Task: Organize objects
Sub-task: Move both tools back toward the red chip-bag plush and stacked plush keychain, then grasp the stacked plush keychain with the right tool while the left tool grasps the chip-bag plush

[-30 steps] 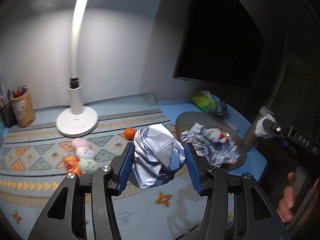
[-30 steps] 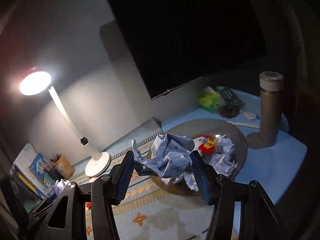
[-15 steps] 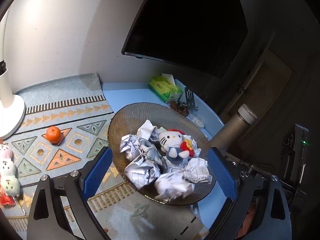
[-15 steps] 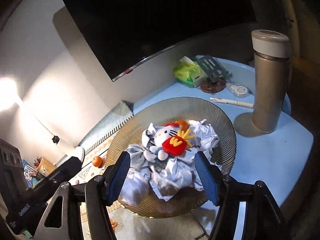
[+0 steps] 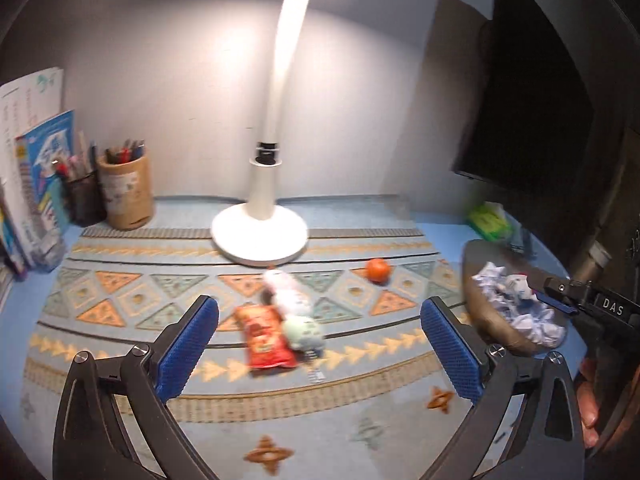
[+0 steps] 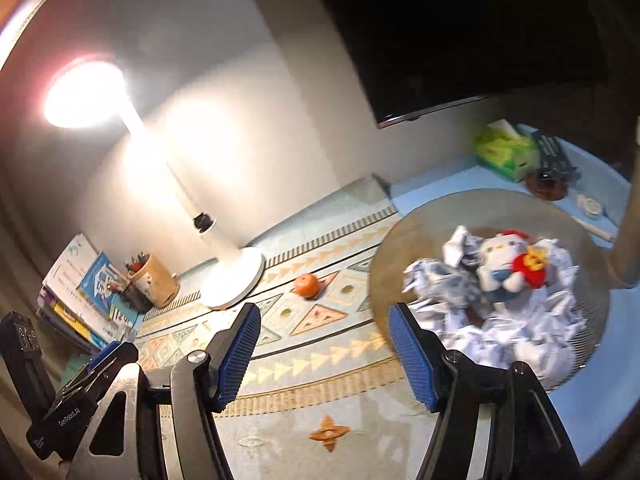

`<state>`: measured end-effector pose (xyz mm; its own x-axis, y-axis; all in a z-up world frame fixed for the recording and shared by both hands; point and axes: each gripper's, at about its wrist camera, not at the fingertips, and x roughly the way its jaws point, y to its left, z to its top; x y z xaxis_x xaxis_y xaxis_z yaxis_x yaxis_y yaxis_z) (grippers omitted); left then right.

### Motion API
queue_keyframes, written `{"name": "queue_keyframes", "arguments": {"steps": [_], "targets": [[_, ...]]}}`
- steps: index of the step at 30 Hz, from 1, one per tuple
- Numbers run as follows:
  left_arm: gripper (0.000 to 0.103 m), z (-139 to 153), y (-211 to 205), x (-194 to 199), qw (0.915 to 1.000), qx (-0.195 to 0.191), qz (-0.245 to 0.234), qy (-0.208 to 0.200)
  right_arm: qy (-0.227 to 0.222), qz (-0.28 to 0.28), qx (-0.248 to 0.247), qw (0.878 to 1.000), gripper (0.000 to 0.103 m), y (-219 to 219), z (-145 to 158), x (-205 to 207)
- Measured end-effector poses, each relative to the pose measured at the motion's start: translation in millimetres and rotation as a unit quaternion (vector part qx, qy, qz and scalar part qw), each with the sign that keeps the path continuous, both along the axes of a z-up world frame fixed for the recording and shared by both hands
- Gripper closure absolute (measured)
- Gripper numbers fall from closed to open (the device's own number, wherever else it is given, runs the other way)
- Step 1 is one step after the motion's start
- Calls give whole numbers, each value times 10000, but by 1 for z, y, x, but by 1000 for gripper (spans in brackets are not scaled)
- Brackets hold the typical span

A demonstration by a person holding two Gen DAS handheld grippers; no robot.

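My left gripper [image 5: 320, 344] is open and empty above the patterned mat [image 5: 240, 392]. Just ahead of it lie a red snack packet [image 5: 266, 336] and a string of pastel plush balls [image 5: 294, 300]. An orange [image 5: 377, 270] sits further right. My right gripper [image 6: 324, 352] is open and empty, left of the brown bowl [image 6: 404, 240], which holds crumpled paper balls [image 6: 532, 332] and a Hello Kitty plush [image 6: 506, 264]. The orange [image 6: 307, 285] lies ahead of it. The bowl [image 5: 486, 320] also shows in the left wrist view.
A white desk lamp [image 5: 260, 236] stands at the back middle. Pen cups [image 5: 126, 192] and books [image 5: 36, 184] are at the back left. A dark monitor [image 5: 532, 92], a green tissue pack [image 6: 502, 150] and a thermos [image 5: 592, 264] are at the right.
Both grippers let go of their crumpled paper balls into the bowl and opened. Both have since swung left, away from the bowl, toward the mat.
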<state>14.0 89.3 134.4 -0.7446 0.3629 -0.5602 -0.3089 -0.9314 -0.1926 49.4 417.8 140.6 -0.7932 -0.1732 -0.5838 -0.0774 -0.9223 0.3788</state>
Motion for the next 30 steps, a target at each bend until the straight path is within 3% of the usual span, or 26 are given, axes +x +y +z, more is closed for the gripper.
{"name": "queue_keyframes", "arguments": {"steps": [4,10,17,24,30], "targets": [[1,-46,-41,-14,9974,-284,509,-415,-219,445,102,9987,38,-49,-38,-29],[2,-101,-51,-25,9933,-476,432,-962,-1024,1016,0,9895,38,-89,-99,-61],[3,-101,-45,-42,9925,-372,228,-1139,-1274,1538,-4,9799,38,-128,-105,-96],[6,-103,-39,-55,9920,-301,167,-1218,-1384,1590,4,9775,42,-160,-121,-136],[11,-102,-25,-63,9917,-571,44,-1151,-1323,1638,149,9775,59,-165,-125,-141]]}}
